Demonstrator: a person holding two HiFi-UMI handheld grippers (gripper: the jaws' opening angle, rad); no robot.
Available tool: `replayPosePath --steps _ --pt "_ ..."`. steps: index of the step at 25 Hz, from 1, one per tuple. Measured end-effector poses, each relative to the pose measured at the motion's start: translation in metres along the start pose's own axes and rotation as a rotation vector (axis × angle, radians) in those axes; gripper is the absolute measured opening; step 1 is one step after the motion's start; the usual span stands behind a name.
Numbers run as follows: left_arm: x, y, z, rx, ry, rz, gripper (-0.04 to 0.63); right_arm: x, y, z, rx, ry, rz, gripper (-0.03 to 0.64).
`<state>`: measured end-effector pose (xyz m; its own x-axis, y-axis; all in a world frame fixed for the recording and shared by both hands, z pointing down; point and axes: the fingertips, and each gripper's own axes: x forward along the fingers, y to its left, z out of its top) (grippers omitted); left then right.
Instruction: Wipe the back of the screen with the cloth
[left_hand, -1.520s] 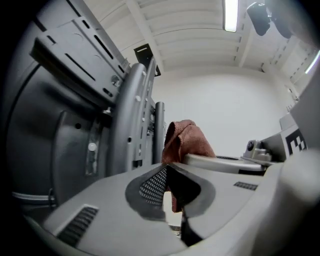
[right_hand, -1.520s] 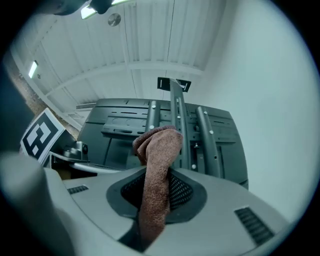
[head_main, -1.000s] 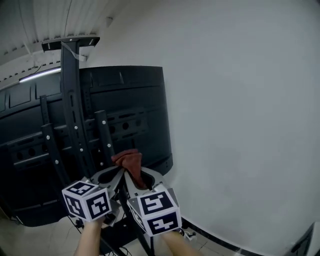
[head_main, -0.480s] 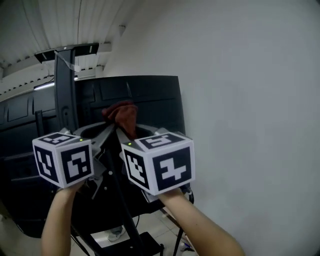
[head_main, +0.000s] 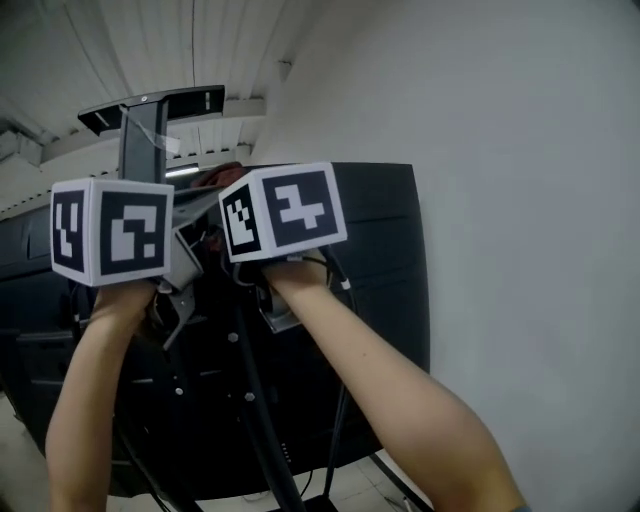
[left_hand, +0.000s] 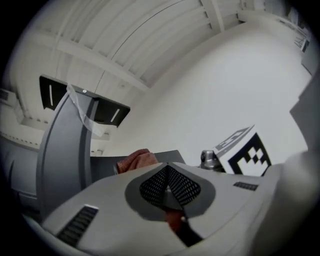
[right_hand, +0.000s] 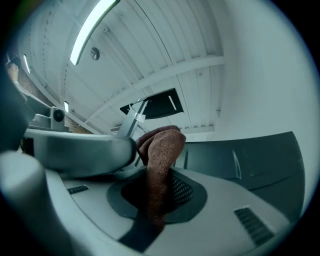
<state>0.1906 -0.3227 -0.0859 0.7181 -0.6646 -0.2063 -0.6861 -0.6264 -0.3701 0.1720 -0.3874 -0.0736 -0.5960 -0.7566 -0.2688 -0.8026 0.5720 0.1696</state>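
We hold both tools close together in the upper left of the head view. Our right gripper (right_hand: 159, 202) is clamped on the rust-brown cloth (right_hand: 162, 150), which stands up from its jaws. Our left gripper (left_hand: 169, 192) is closed too, pinching a sliver of the cloth. The cloth sits by the top edge of the screen (head_main: 385, 290), against its dark back.

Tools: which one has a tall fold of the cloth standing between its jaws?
The right tool: the brown cloth rises high between its jaws. The left tool has its jaws together, and only a small reddish scrap shows in the slit.
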Motion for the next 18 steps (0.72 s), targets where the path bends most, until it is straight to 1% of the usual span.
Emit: replayPosePath --steps 1,3,4,5,6,7,9,11,15,16,18 --pt "-0.004 -0.005 -0.003 -0.030 0.001 -0.020 0.011 -0.005 -0.003 -0.003 -0.001 0.008 -0.022 0.058" --pt "-0.010 -0.018 -0.007 -0.116 -0.013 -0.081 0.011 -0.019 -0.013 -0.005 -0.001 0.013 -0.078 0.058" --pt "-0.012 -0.021 -0.007 -0.143 -0.022 -0.091 0.011 -0.024 -0.017 -0.002 0.003 0.008 -0.098 0.058" --pt "-0.013 -0.021 -0.007 -0.148 -0.028 -0.089 0.011 -0.027 -0.019 0.001 0.008 0.000 -0.108 0.058" --pt "-0.013 -0.020 -0.007 -0.137 -0.027 -0.081 0.011 -0.029 -0.020 0.003 0.013 -0.005 -0.112 0.058" --pt "-0.013 -0.019 -0.009 -0.125 -0.019 -0.075 0.011 -0.030 -0.021 0.003 0.015 -0.005 -0.114 0.058" --pt "-0.011 -0.017 -0.014 -0.125 0.002 -0.075 0.011 -0.029 -0.022 0.002 0.007 0.007 -0.122 0.058" --pt "-0.011 -0.015 -0.016 -0.130 0.005 -0.075 0.011 -0.028 -0.025 0.002 -0.011 0.020 -0.134 0.058" --pt "-0.010 -0.009 -0.016 -0.078 0.011 -0.047 0.011 -0.032 -0.029 0.003 -0.078 0.044 -0.169 0.058" --pt "-0.009 -0.008 -0.019 -0.084 0.017 -0.044 0.011 -0.032 -0.029 0.000 -0.092 0.051 -0.172 0.058" --pt "-0.007 -0.006 -0.023 -0.118 0.026 -0.047 0.011 -0.030 -0.029 -0.004 -0.097 0.058 -0.171 0.058"
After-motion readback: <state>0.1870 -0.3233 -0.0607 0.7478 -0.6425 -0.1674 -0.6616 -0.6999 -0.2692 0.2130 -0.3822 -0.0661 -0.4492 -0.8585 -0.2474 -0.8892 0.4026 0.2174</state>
